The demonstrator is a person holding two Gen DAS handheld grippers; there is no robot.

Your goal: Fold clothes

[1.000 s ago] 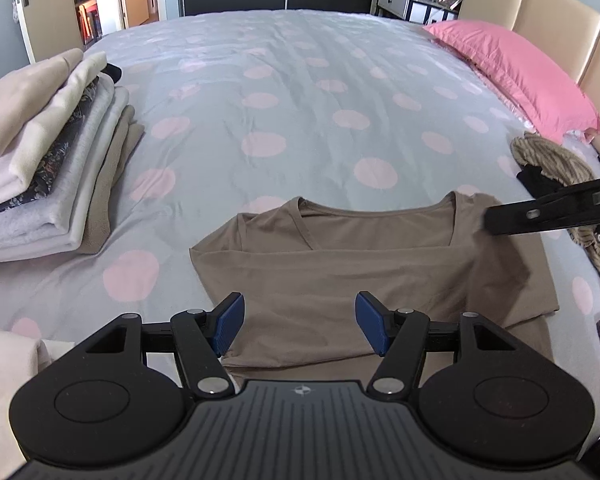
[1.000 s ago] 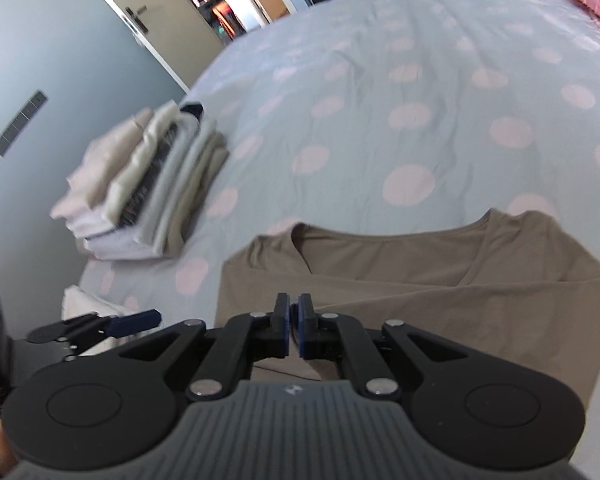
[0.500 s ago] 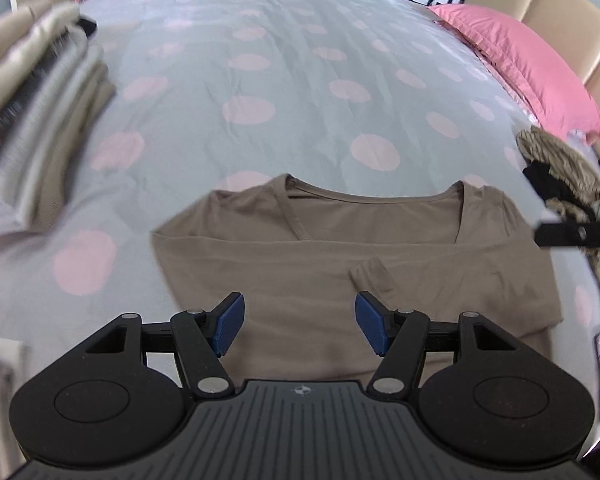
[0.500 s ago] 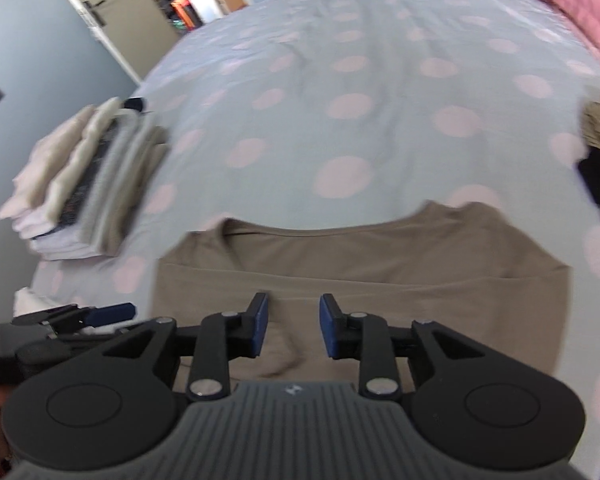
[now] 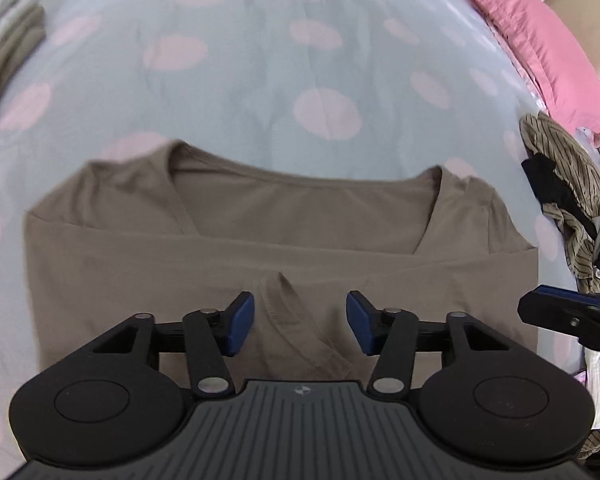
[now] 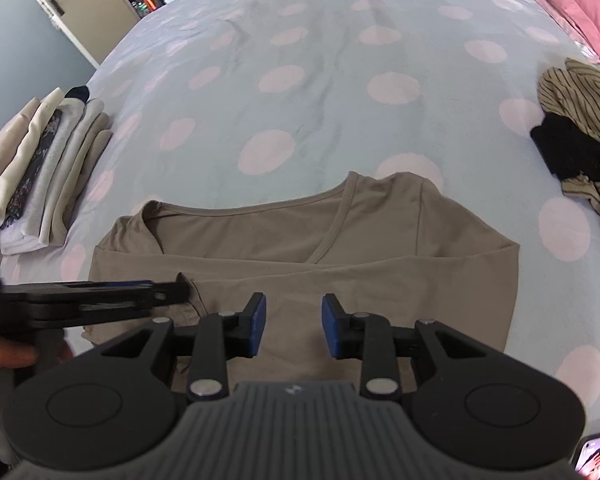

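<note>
Brown shirt hem hidden, left gripper agape

Your left gripper is matte black, with two angled link arms pinned by round silver screws, and each finger ends in a flat blue pad. Behind the links sit two rounded black housings, each with a shallow circular recess, flanking a grey ribbed centre plate that carries a small round black-and-white emblem. Your right gripper is built the same way: black links, silver pivot screws, blue pads, ribbed grey plate with a small light logo at its front edge.
</note>
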